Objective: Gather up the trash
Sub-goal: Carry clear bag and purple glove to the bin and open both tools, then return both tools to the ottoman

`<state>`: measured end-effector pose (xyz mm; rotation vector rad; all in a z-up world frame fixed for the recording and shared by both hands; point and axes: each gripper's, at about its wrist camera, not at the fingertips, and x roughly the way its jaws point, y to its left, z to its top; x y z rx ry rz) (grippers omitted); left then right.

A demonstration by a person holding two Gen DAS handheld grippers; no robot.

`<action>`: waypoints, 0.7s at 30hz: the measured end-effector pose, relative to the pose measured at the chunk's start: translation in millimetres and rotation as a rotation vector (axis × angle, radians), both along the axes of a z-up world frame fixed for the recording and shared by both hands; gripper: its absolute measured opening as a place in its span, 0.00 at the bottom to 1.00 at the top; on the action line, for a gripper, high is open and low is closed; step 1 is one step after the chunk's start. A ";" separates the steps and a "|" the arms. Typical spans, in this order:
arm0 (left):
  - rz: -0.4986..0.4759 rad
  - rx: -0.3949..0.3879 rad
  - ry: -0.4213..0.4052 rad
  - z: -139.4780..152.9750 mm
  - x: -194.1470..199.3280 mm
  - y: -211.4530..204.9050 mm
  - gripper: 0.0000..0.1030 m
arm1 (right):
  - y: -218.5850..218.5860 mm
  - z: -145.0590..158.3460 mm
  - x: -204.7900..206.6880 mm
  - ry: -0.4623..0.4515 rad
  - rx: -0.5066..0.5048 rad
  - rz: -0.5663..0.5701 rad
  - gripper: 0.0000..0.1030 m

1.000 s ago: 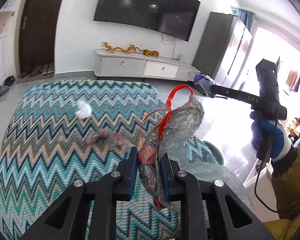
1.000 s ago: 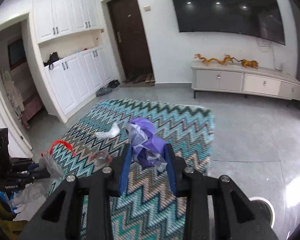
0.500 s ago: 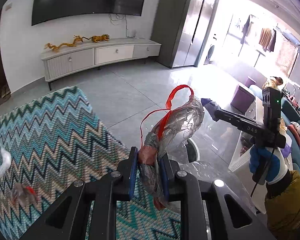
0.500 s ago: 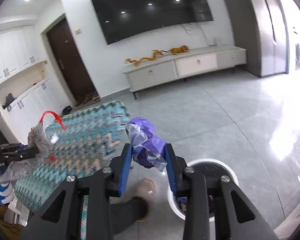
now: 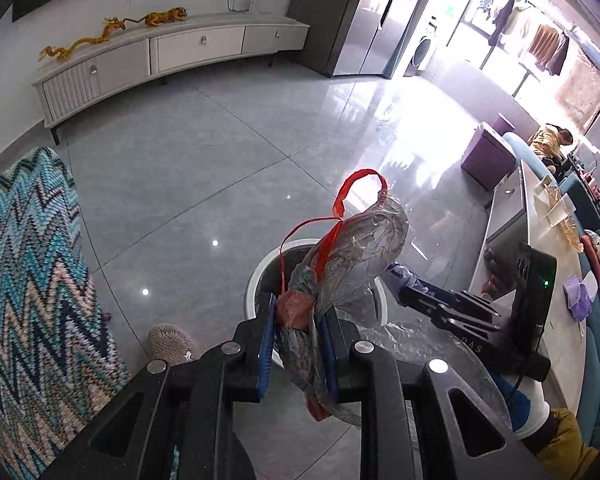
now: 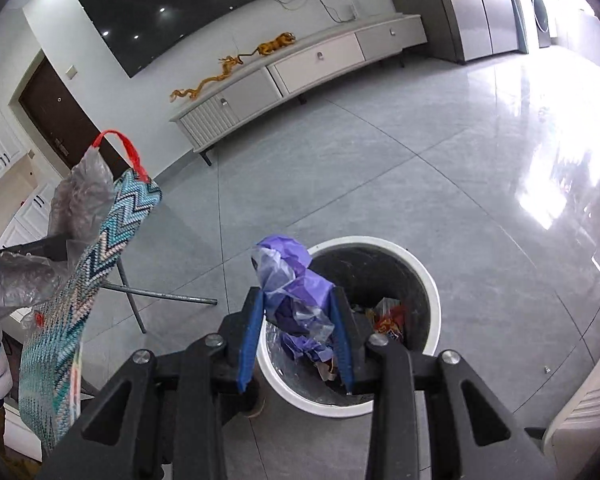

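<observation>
Now that both tools have swung from the desk to above the bin [image 6: 428, 280], right tool [image 6: 296, 344] pinches purple wad [image 6: 296, 284], left tool [image 5: 298, 350] pinches plastic bag [image 5: 352, 256]; release seems next.

Readable text: one marking only
Pale letters "DAS" on the right gripper [image 5: 396, 280] body; rest of the lettering illegible

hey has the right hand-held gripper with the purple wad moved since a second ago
Yes. The right hand-held gripper, shut on the purple wad, swung off the zigzag table and now hangs over the white bin.
</observation>
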<state>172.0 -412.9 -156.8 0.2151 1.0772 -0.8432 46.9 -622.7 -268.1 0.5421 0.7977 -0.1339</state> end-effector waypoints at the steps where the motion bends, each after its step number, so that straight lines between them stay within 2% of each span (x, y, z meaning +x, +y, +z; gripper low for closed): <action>1: -0.002 0.008 0.016 -7.6 3.1 -7.2 0.20 | -1.9 -7.1 1.1 0.012 0.007 -0.004 0.30; 5: -0.002 0.035 0.052 -33.2 9.3 -31.7 0.20 | -8.2 -29.9 8.5 0.048 0.025 -0.014 0.32; 8: 0.001 0.037 0.102 -50.5 13.7 -49.2 0.25 | -12.5 -43.0 8.5 0.073 0.034 -0.023 0.33; 12: 0.008 0.041 0.142 -66.9 16.5 -59.7 0.41 | -12.3 -53.4 13.5 0.111 0.024 -0.034 0.36; 13: 0.008 0.045 0.144 -67.8 16.3 -60.5 0.50 | -12.8 -54.2 14.5 0.118 0.020 -0.038 0.41; 15: 0.007 0.047 0.137 -69.0 15.2 -61.4 0.58 | -13.1 -54.0 13.1 0.130 0.005 -0.053 0.47; 21: 0.013 0.030 0.106 -53.3 16.0 -43.4 0.58 | -11.2 -39.0 8.3 0.124 -0.010 -0.079 0.47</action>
